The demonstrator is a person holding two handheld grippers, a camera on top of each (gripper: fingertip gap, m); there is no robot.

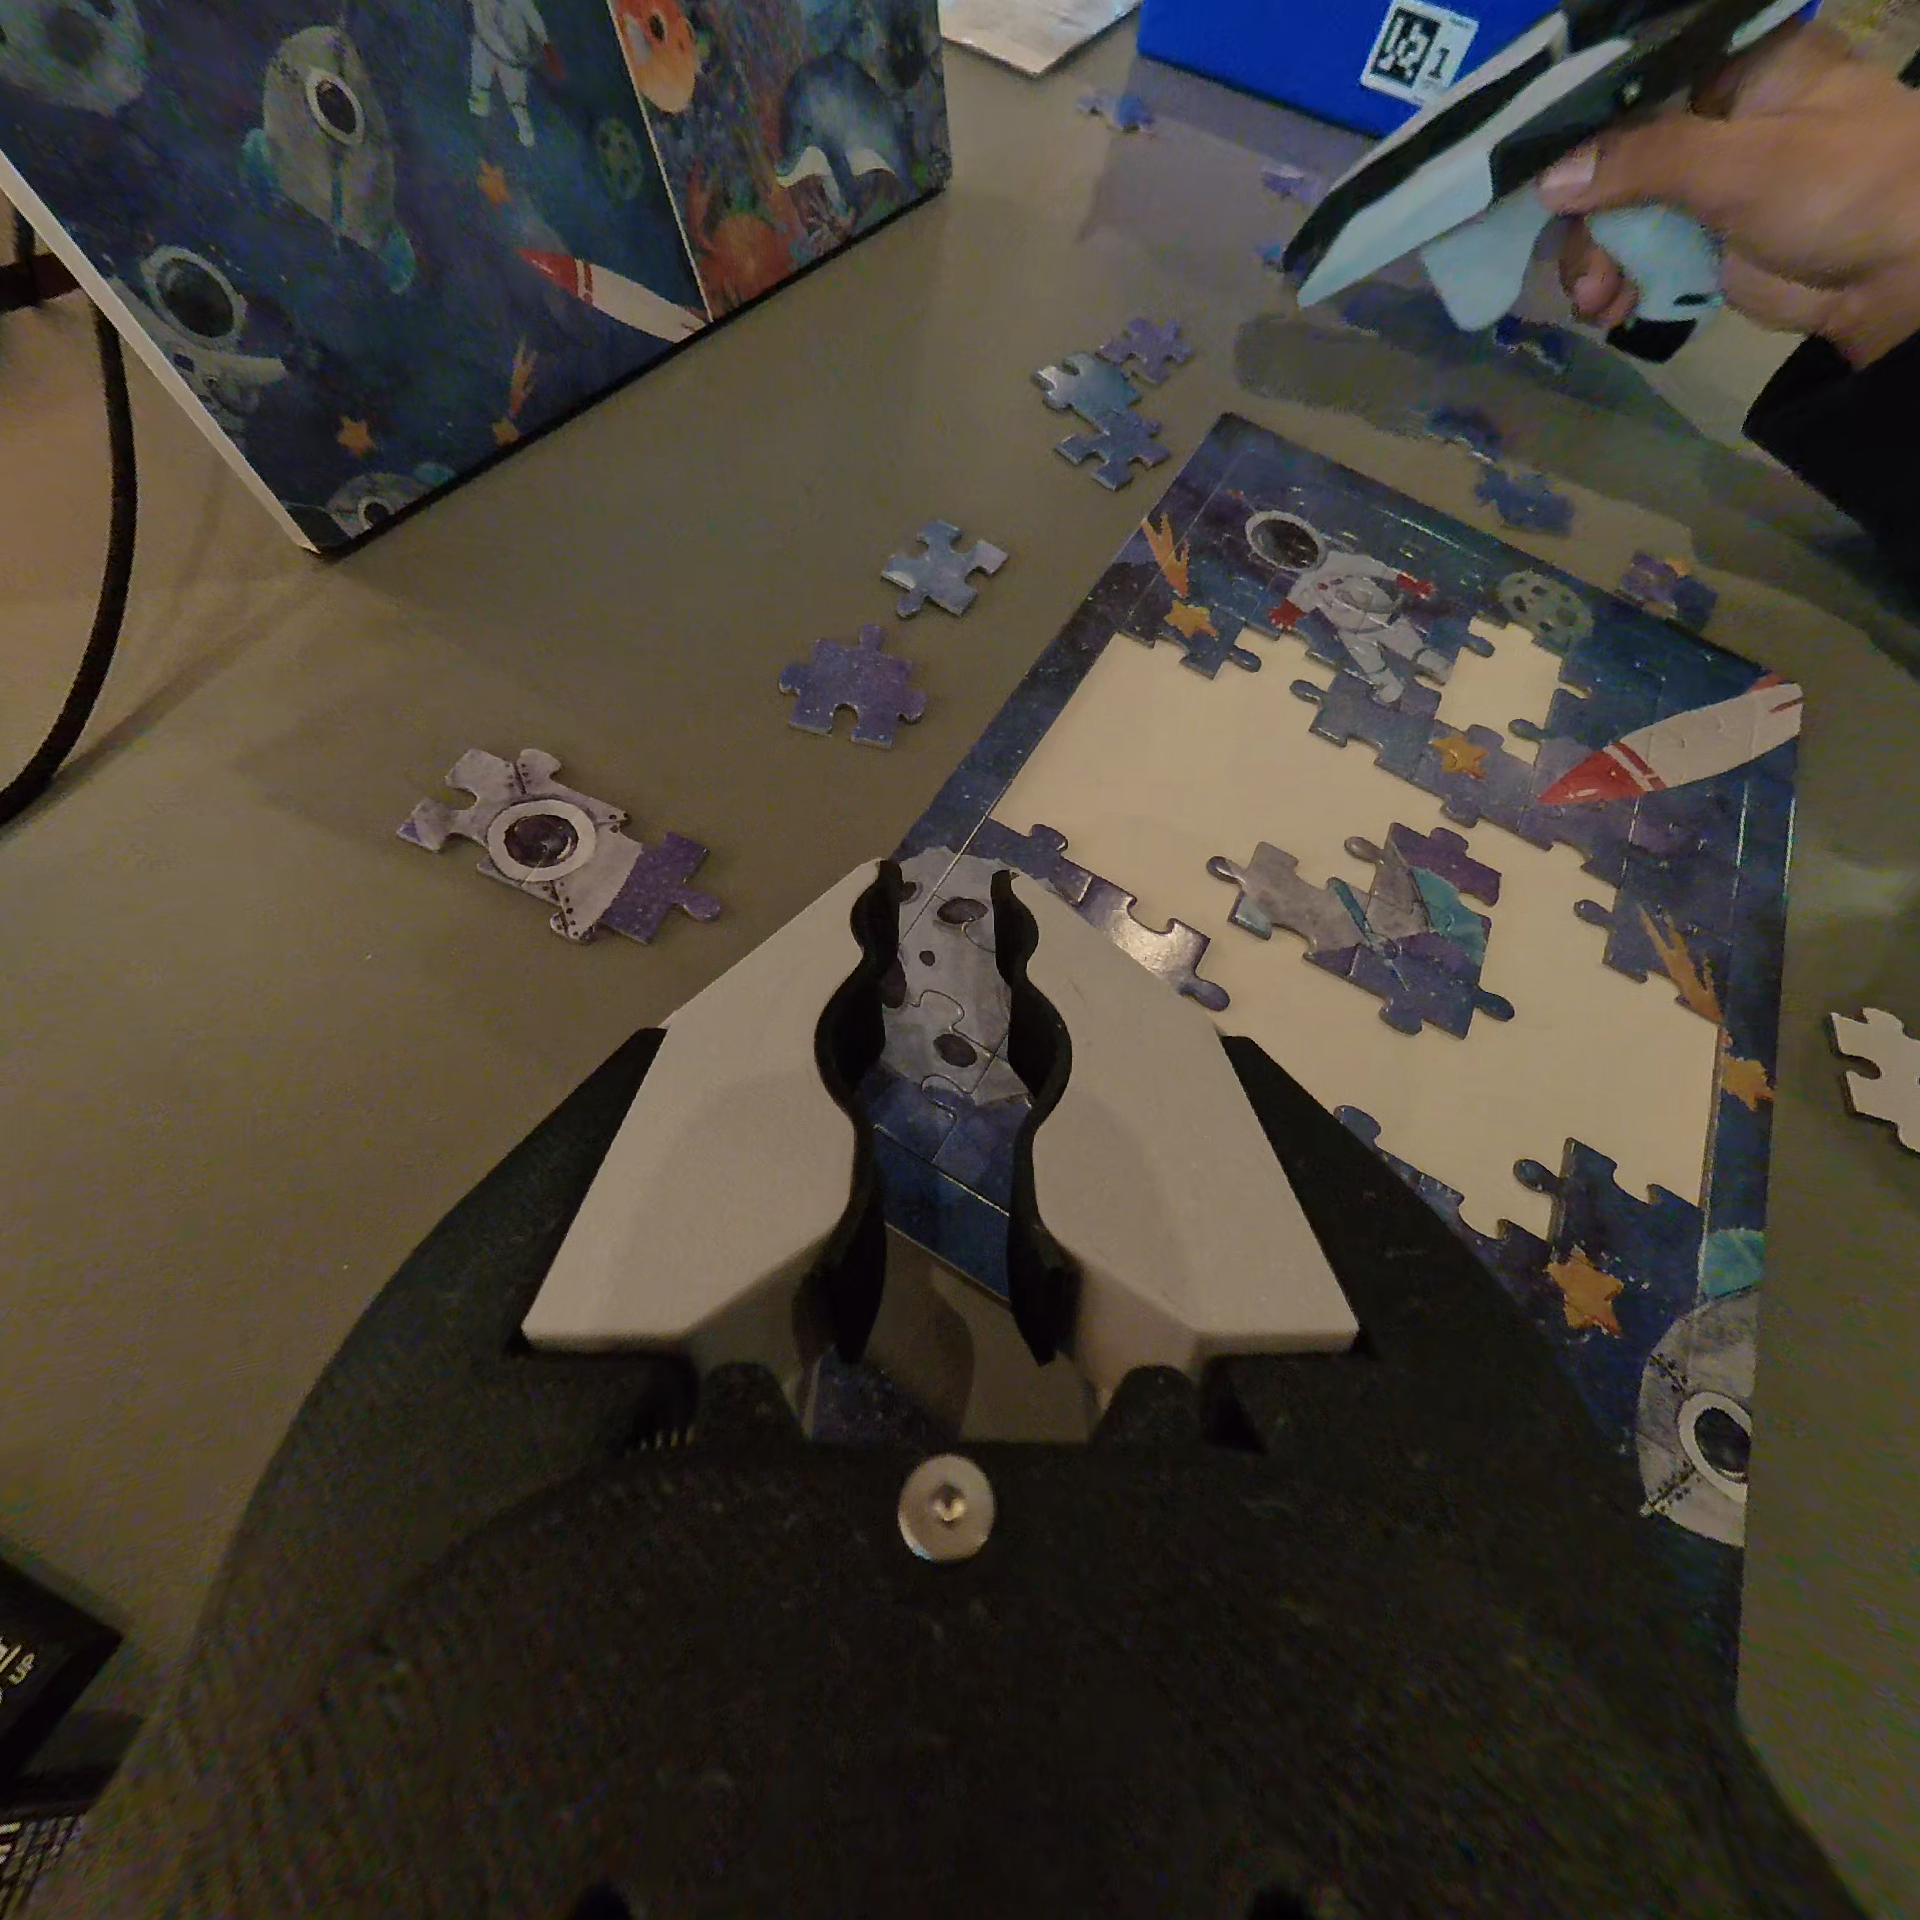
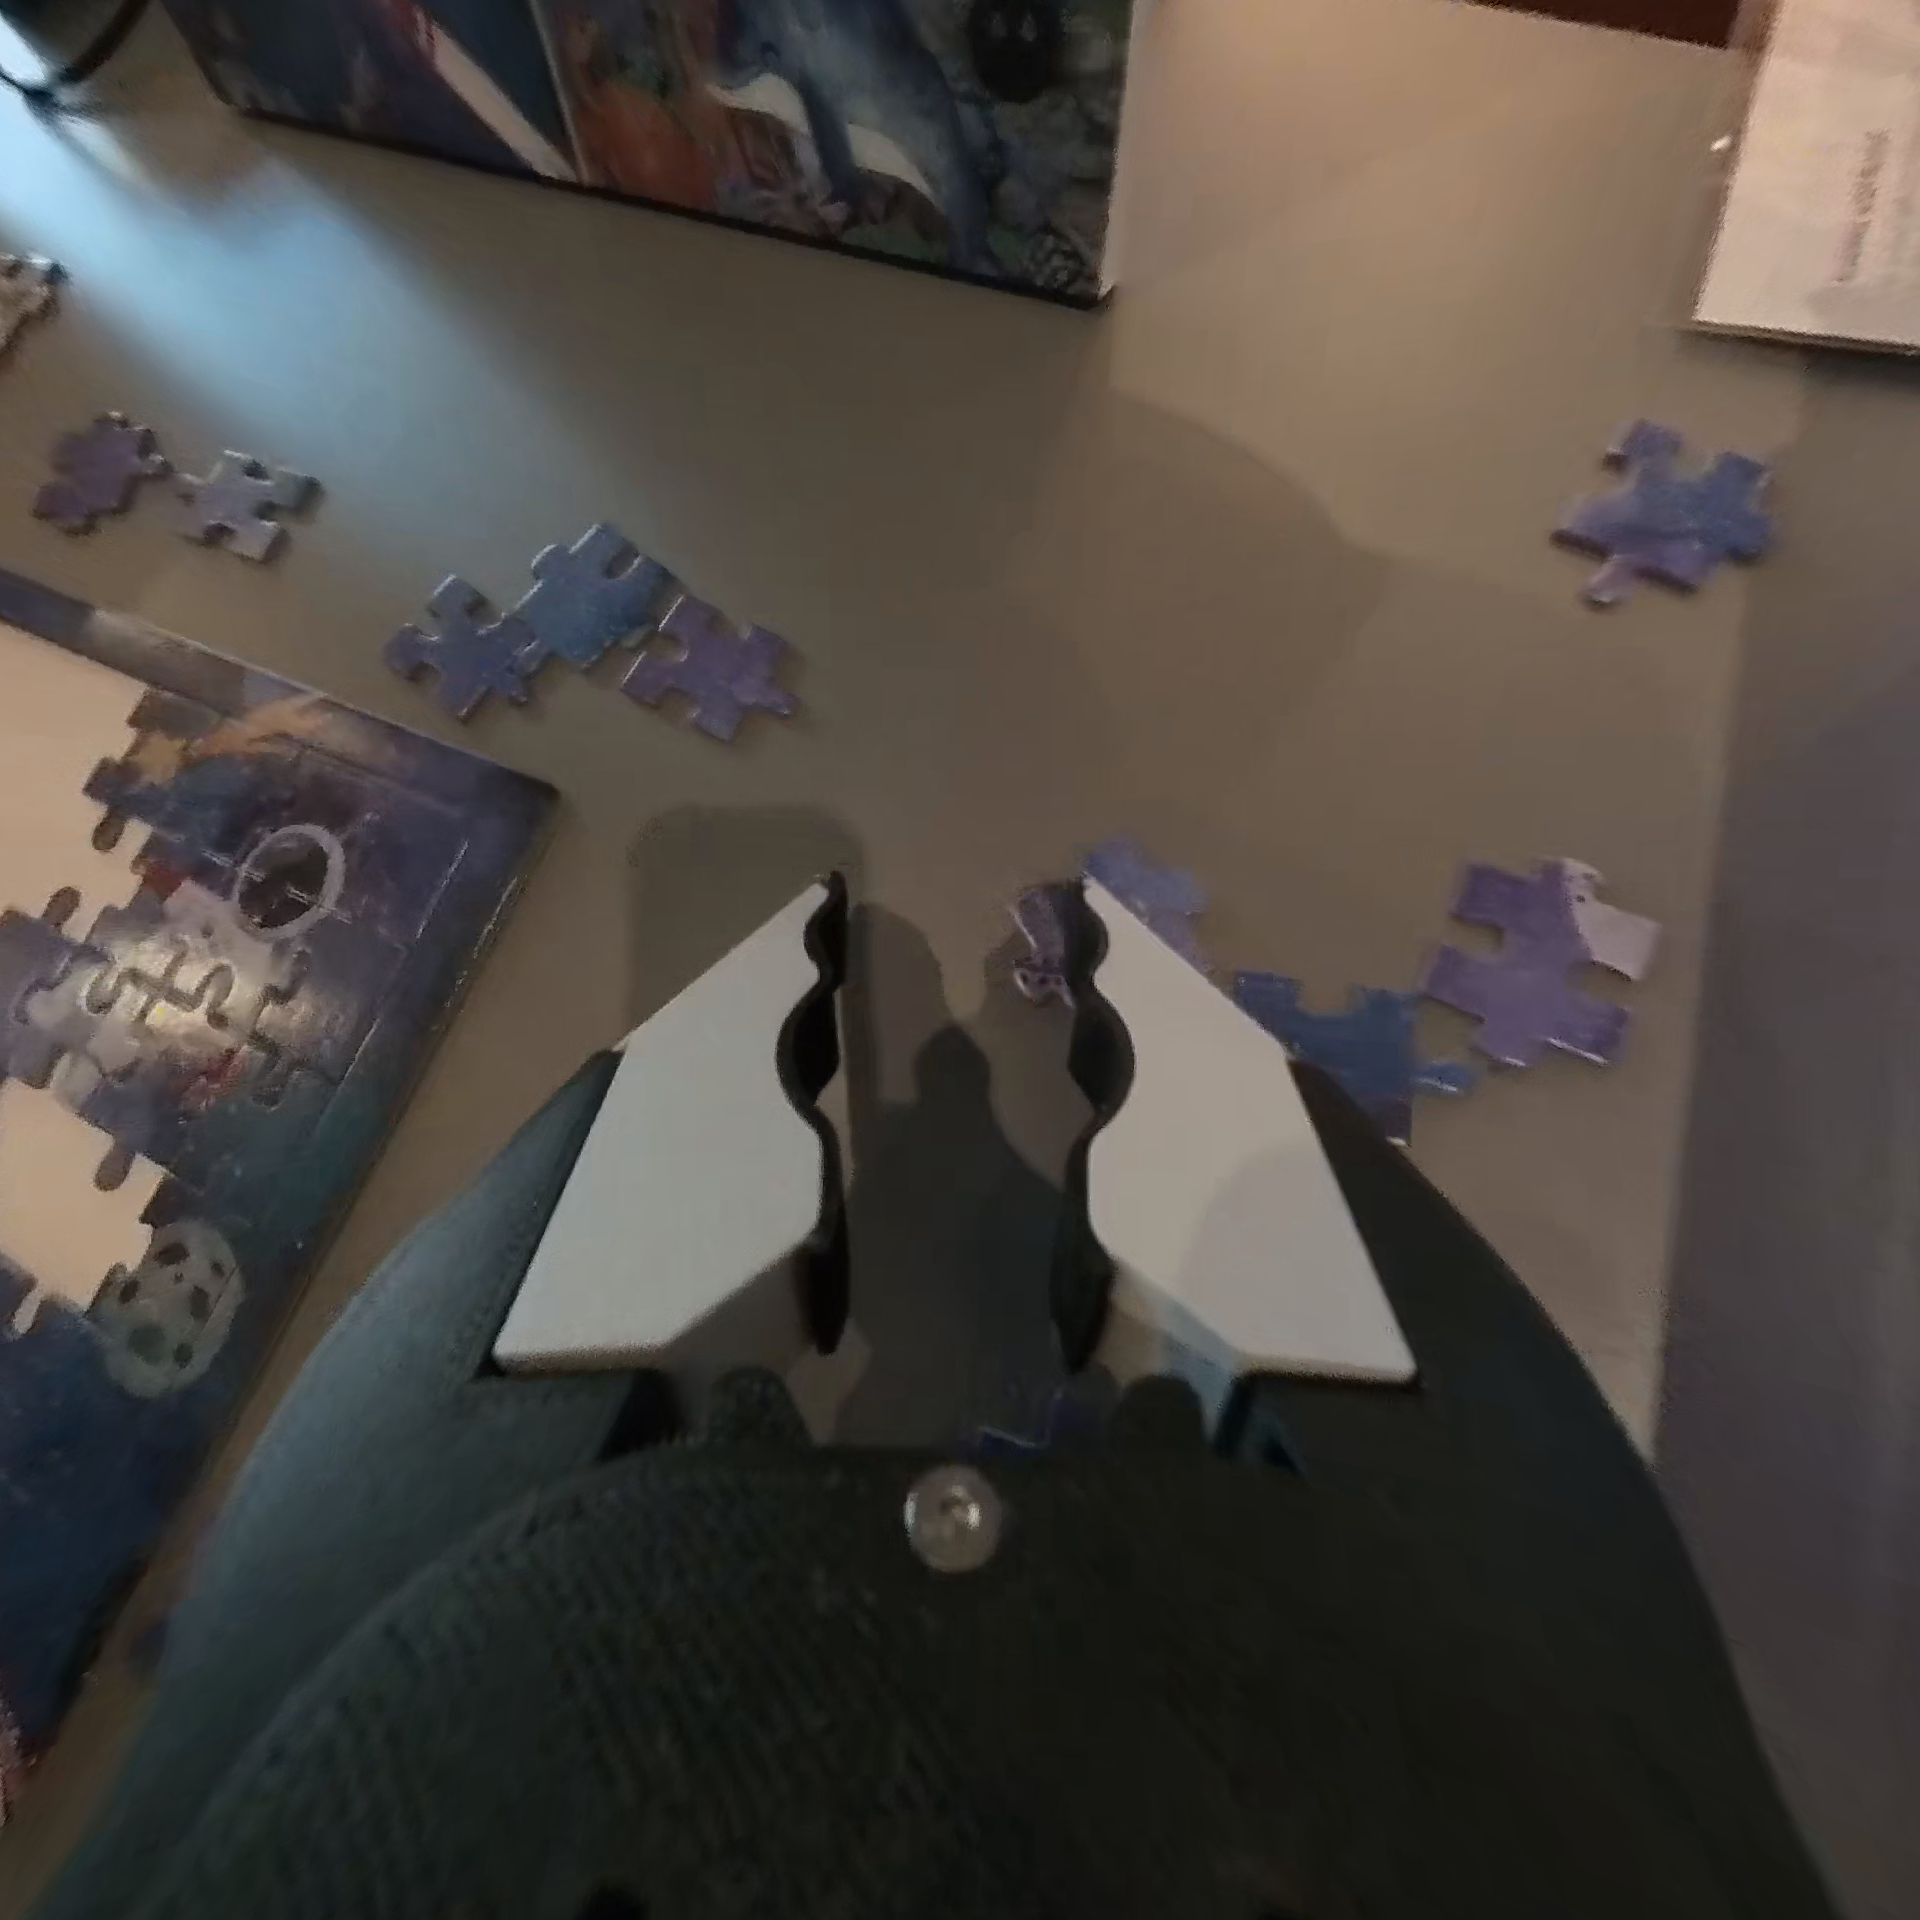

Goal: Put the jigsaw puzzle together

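A partly built space jigsaw lies in its board, with white bare gaps in the middle and a loose joined group lying inside. My left gripper hovers over the board's near-left corner, above the grey moon; its jaws are slightly apart and empty. Loose pieces lie to its left: a joined porthole pair and two singles. My right gripper is open and empty above bare table, just right of the board. A small purple piece lies by its right fingertip.
The puzzle box stands at the back left. More loose pieces lie in a cluster and to the right. A face-down white piece lies right of the board. A blue box, a paper and a black cable are there too. There is about 35 cm between the tips of the two grippers. About 25 cm separates my left fingertips from the face-down white piece.
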